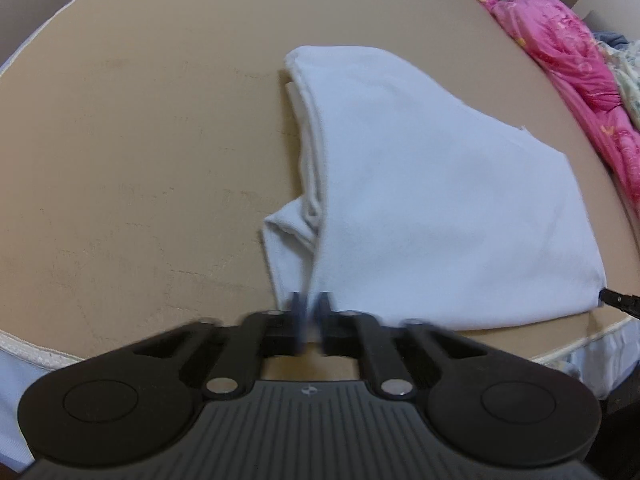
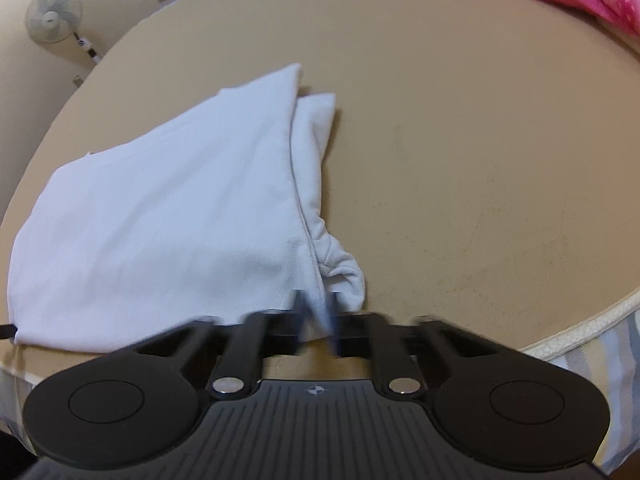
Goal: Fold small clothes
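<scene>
A white garment (image 1: pixel 420 200) lies folded on the tan padded surface (image 1: pixel 140 140), with a sleeve bunched under its left edge. My left gripper (image 1: pixel 310 308) is shut on the garment's near left corner. A thin fold of cloth runs between its blurred fingers. In the right wrist view the same garment (image 2: pixel 160 220) spreads to the left, and my right gripper (image 2: pixel 316 308) is shut on its near right edge beside a crumpled sleeve (image 2: pixel 340 268). Both held corners sit close to the surface's front edge.
A pink quilt (image 1: pixel 560 60) lies piled along the far right of the surface. The surface's cream piped edge (image 2: pixel 580 332) runs just in front of both grippers. A white fan (image 2: pixel 52 16) stands off the far left. Bare tan surface stretches on either side of the garment.
</scene>
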